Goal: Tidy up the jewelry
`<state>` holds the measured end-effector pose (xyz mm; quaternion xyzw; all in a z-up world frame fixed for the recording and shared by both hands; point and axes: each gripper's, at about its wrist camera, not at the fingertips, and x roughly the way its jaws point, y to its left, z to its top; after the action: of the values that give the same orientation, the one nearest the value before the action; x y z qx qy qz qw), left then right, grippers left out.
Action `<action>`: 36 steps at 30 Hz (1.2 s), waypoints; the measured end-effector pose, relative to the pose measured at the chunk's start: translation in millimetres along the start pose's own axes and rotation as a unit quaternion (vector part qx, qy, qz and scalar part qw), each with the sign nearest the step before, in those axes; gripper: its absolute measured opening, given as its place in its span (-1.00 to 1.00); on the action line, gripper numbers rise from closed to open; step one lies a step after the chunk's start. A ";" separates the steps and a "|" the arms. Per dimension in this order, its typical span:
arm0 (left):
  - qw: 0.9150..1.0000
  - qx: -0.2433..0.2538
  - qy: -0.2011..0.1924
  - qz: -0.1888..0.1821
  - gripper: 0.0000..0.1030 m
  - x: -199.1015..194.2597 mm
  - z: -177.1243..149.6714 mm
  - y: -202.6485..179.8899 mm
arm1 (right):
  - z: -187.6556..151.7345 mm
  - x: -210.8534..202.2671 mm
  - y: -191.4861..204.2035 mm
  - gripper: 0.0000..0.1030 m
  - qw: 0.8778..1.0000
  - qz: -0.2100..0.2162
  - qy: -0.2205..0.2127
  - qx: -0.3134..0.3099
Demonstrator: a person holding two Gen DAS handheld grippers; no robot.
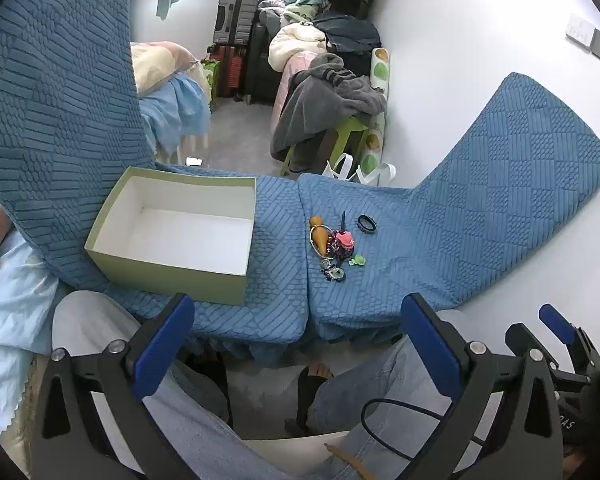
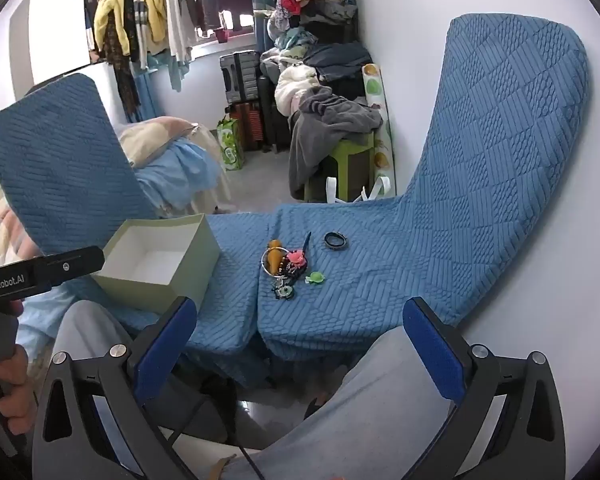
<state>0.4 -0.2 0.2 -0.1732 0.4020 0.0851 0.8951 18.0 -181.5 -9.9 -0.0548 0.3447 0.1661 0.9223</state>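
White walls [image 1: 460, 40], cluttered clothes rack [image 2: 148, 12]

A quilted, matt blue cloth cover [image 1: 440, 248] with raised ribbed patterns is seen beneath a smooth matt cardboard box [image 1: 172, 232], a glossy black bracelet [image 1: 367, 223], and a thin shiny metal bangle [image 2: 269, 261].
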 end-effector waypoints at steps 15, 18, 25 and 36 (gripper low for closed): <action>1.000 -0.001 0.003 -0.005 0.99 2.5 -7.5 0.1 | -3.3 -3.7 1.1 0.99 1.000 -0.004 -0.006 -0.002; 1.000 -0.001 0.002 -0.006 0.99 1.5 -9.0 0.0 | -5.4 0.5 -2.1 0.99 1.000 -0.003 -0.004 0.000; 1.000 -0.002 0.004 -0.005 0.99 1.9 -8.6 0.7 | -9.1 1.1 -1.9 1.00 1.000 -0.003 -0.004 0.003; 1.000 -0.004 0.013 -0.007 0.99 6.8 -10.6 2.6 | -14.9 5.7 -1.2 0.99 1.000 -0.002 0.005 0.005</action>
<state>-3.2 -1.8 -12.0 -0.1808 0.4122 0.0785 0.8895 13.3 -184.3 -24.9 -0.0520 0.3505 0.1619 0.9210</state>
